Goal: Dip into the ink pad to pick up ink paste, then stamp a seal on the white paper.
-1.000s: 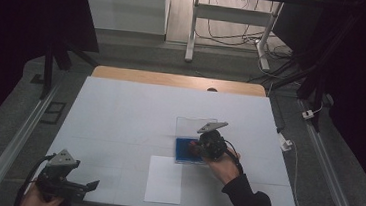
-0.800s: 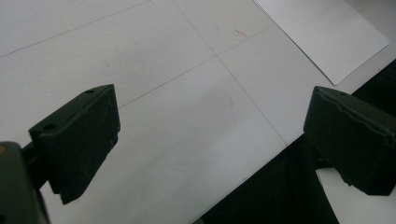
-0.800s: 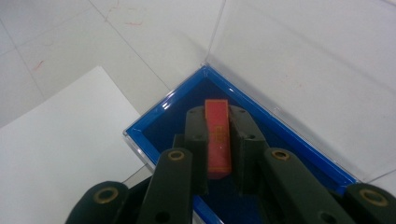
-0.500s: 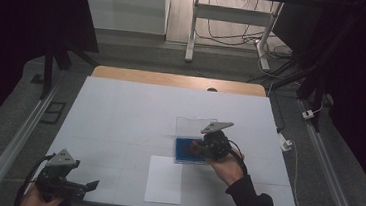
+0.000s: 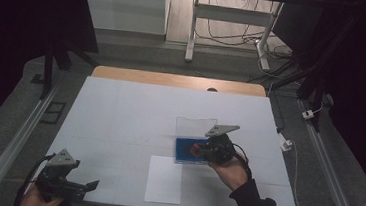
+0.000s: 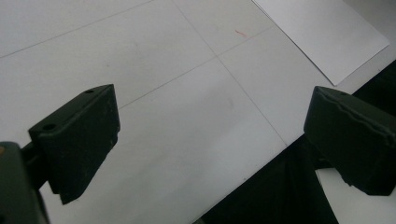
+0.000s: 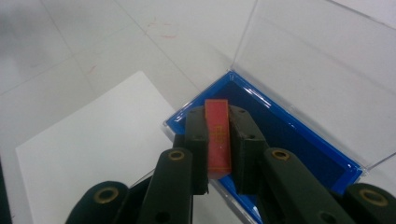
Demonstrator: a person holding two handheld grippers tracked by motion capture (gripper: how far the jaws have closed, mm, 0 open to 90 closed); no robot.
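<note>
The open case (image 5: pixel 192 150) sits right of centre on the table (image 5: pixel 120 112), lid (image 5: pixel 196 127) standing up at its far edge. The sheet of paper (image 5: pixel 164 179) lies just in front of it, to the left, by the near edge. The small card (image 7: pixel 218 137) hangs above the case's tray.

This looks like a lab or recording studio set up for tabletop work. A white-covered table (image 5: pixel 135 114) stands in a pool of light, with dark black drapes (image 5: pixel 22 28) hanging to either side of it. Beyond the table's far edge, loose cables (image 5: pixel 237 35) lie on the floor around a metal stand (image 5: pixel 193 28), and grey carpet (image 5: pixel 14 118) flanks the table.
</note>
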